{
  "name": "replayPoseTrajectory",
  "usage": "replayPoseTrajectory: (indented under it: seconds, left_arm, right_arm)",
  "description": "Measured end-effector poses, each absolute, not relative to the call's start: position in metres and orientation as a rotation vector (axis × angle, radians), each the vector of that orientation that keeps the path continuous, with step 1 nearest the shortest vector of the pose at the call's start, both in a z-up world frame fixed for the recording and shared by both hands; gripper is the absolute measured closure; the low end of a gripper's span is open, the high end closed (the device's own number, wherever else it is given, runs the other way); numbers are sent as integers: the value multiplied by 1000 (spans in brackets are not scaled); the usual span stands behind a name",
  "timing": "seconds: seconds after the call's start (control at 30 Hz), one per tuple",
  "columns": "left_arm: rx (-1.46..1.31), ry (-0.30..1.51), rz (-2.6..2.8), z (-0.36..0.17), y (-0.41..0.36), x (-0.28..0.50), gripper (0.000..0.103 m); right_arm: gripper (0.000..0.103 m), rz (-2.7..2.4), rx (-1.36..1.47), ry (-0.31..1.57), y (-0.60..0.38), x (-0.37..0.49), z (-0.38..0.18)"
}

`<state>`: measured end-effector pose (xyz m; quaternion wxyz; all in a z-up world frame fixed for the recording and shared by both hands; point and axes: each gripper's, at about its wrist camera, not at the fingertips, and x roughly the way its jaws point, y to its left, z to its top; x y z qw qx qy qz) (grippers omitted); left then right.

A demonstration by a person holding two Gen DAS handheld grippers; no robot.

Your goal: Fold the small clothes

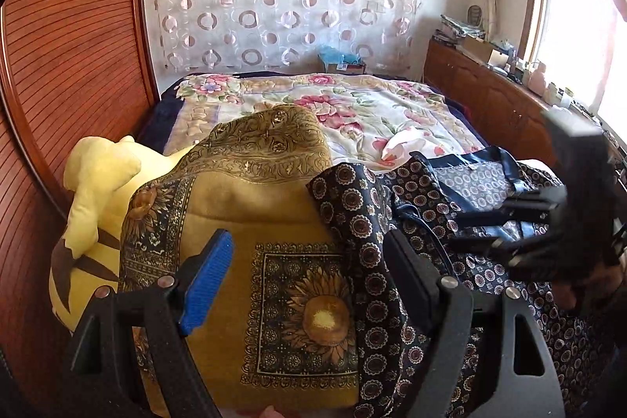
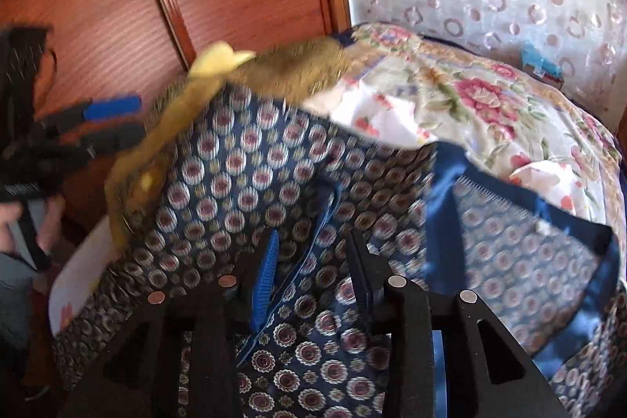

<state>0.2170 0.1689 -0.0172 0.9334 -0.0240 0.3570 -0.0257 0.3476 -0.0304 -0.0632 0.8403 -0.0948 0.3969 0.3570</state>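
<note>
A navy garment (image 1: 372, 222) with small round medallion prints lies spread on the bed, its blue-trimmed inside (image 2: 521, 234) showing at the right. My left gripper (image 1: 309, 261) is open above the yellow sunflower cushion (image 1: 274, 222) and the garment's left edge. It also shows at the left of the right wrist view (image 2: 113, 122). My right gripper (image 2: 313, 253) is open, its fingers straddling a blue piped seam of the garment. It shows blurred in the left wrist view (image 1: 493, 226) over the garment's right part.
A yellow plush toy (image 1: 94, 183) lies left of the cushion against the wooden wardrobe (image 1: 70, 46). The floral bedspread (image 1: 352, 104) stretches behind. A small white floral cloth (image 1: 399, 143) lies on it. A wooden cabinet (image 1: 490, 96) with clutter runs along the right.
</note>
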Motion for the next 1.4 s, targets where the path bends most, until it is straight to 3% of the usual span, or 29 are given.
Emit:
replayPoseTrajectory:
  seconds: [0.13, 0.23, 0.53, 0.6, 0.77, 0.9, 0.97, 1.1, 1.17, 1.33, 1.4]
  left_arm:
    - [-64, 732, -44, -17, 170, 213, 24]
    - [-72, 731, -45, -18, 171, 212, 24]
    - [-61, 748, -64, -23, 163, 222, 24]
    - [-46, 745, -75, -24, 160, 229, 24]
    - [-1, 804, -73, -30, 158, 254, 24]
    - [-19, 819, -107, -33, 162, 261, 34]
    - [-30, 824, -117, -34, 164, 264, 52]
    - [-41, 848, -174, -38, 160, 267, 59]
    - [-21, 857, -178, -40, 156, 269, 61]
    - [-32, 883, -180, -44, 155, 280, 65]
    - [-42, 896, -165, -47, 157, 285, 75]
  right_arm:
    - [67, 768, -227, 905, -16, 352, -88]
    - [99, 808, -277, 878, -6, 349, -93]
    - [101, 754, -236, 864, -40, 346, -85]
    - [96, 760, -223, 876, -43, 343, -85]
    - [70, 716, -200, 836, -71, 326, -77]
    - [68, 604, -200, 825, -114, 312, -80]
    - [68, 534, -195, 824, -136, 301, -81]
    - [67, 438, -179, 822, -185, 275, -91]
    - [57, 384, -180, 829, -207, 262, -98]
    - [50, 308, -143, 867, -232, 253, -104]
    - [50, 282, -147, 846, -231, 250, -101]
